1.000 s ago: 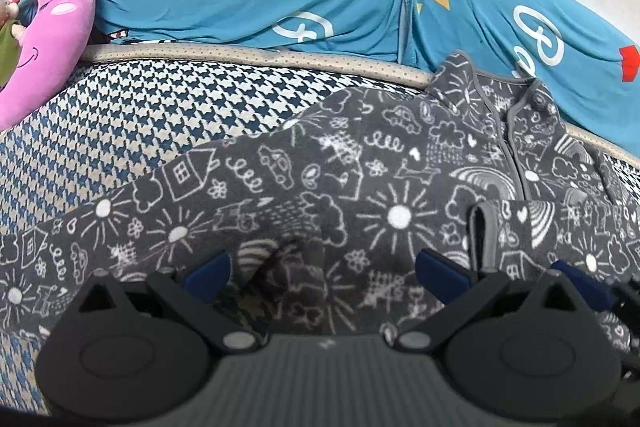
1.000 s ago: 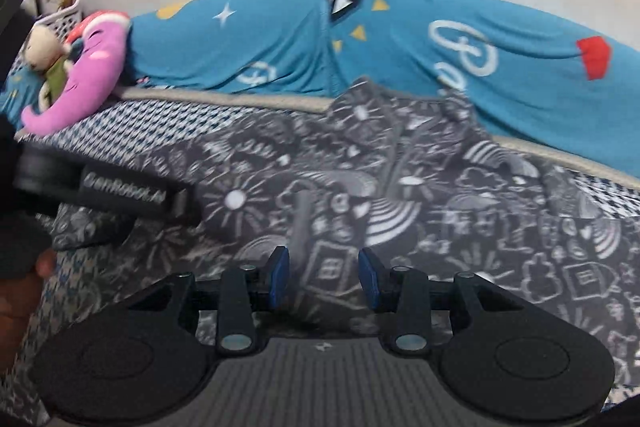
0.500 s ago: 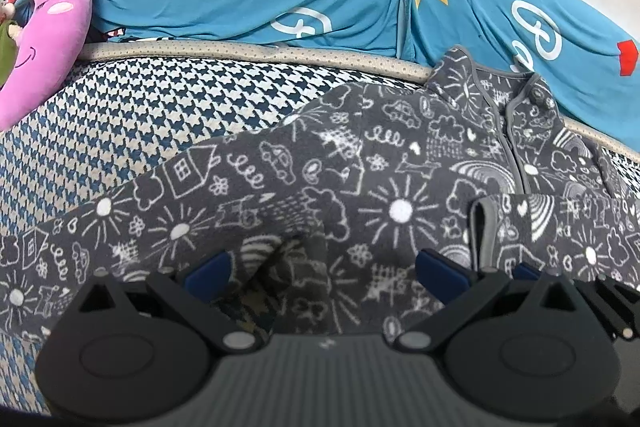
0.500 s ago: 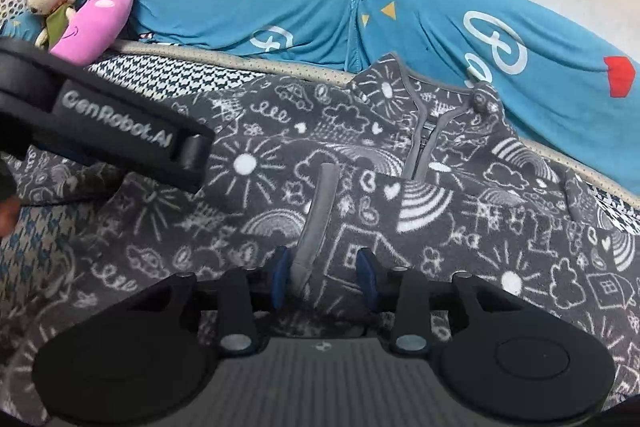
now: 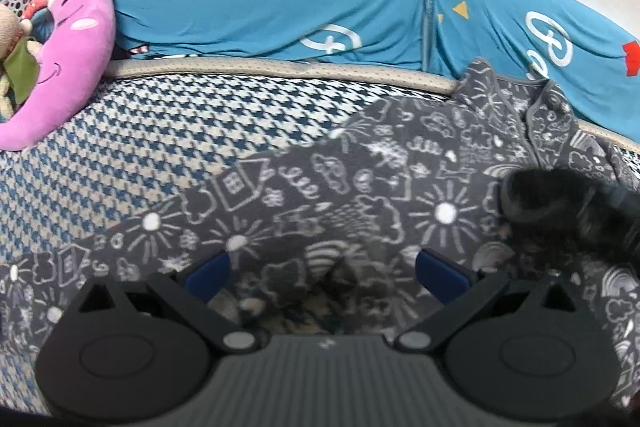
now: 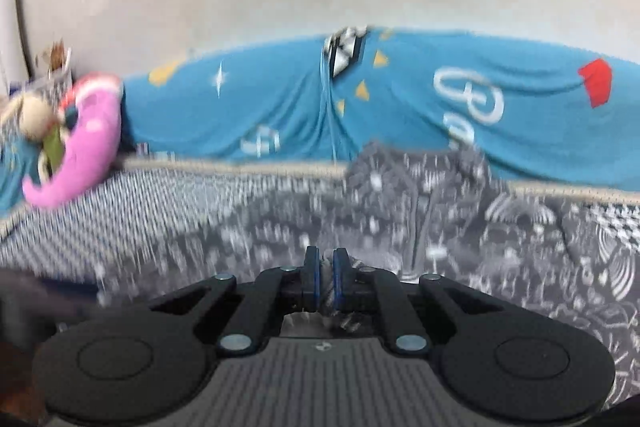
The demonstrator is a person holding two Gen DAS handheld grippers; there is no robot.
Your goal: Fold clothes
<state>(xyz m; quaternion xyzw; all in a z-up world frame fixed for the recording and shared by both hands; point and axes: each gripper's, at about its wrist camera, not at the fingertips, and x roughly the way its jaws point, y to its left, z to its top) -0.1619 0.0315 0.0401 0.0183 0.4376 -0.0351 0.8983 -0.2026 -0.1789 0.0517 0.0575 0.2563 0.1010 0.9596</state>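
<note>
Item: grey patterned jacket (image 5: 360,187), spread flat on my checked bed cover (image 5: 160,131), collar toward 1 o'clock. My right gripper (image 6: 326,277): fingers pinched together on a fold of jacket cloth. My left gripper (image 5: 324,269): fingers wide apart, low over the jacket. Blue bedding (image 5: 280,7) at 12 o'clock; pink plush toy (image 5: 68,67) at 10 o'clock.

Even, soft indoor light, no glare. Left wrist view mostly sharp; dark blurred shape at 3 o'clock, deep shadow between blue pads. Right wrist view motion-smeared throughout, doodle-print garment (image 6: 460,227) streaked. Fisheye bends both views; black vignette at corners.
</note>
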